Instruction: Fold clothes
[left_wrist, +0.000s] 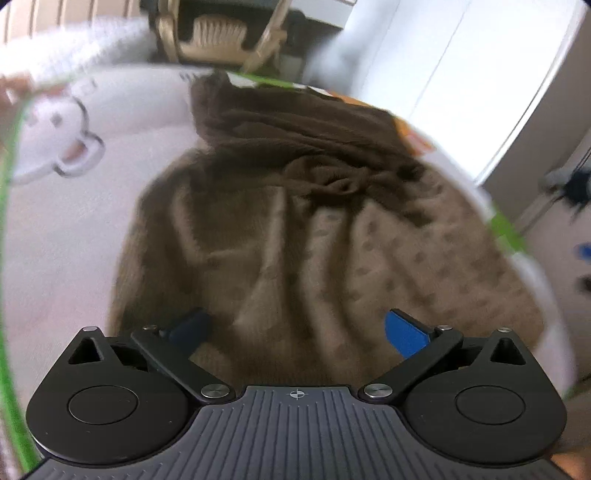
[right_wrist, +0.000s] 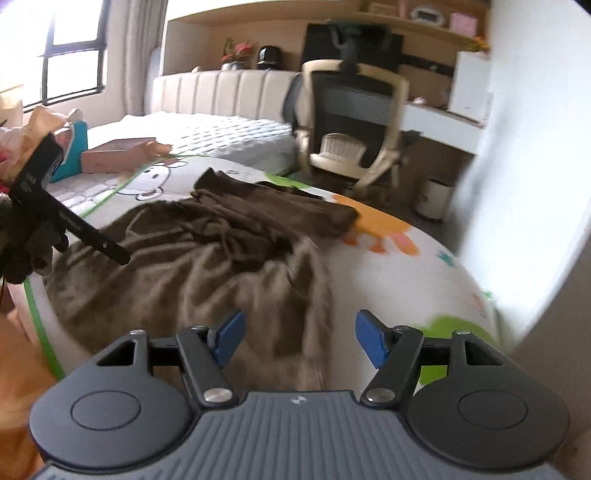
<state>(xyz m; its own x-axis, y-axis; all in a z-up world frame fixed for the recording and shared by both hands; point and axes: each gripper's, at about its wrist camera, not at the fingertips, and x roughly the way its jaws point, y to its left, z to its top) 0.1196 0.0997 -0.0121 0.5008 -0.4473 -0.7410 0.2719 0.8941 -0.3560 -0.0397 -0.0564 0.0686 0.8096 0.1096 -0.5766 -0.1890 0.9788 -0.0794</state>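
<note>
At the far left of the right wrist view, the left gripper (right_wrist: 70, 218) is hanging over the near-left edge of the brown garment (right_wrist: 207, 258), seen side-on there, so its jaws are better read from its own camera: in the left wrist view the left gripper (left_wrist: 295, 332) is standing wide open above the cloth, its blue pads (left_wrist: 406, 334) gripping nothing. The garment is lying rumpled on a white play mat (right_wrist: 406, 280) printed with cartoon animals and edged in green; it looks soft and fleecy, lighter tan with faint dots on the near part, darker brown and bunched into ridges toward the far side. Moving right, the right gripper (right_wrist: 299, 343) is hovering over the garment's near-right edge, jaws standing about half open and empty, cloth showing beneath the gap but not pinched. Judging by this, the fold is at a smoothing or re-gripping stage, with nothing held. The next move probably calls for each gripper dropping to a near corner and pinching a single layer. Far right, a beige office chair (right_wrist: 354, 125) is standing beyond the mat.
</note>
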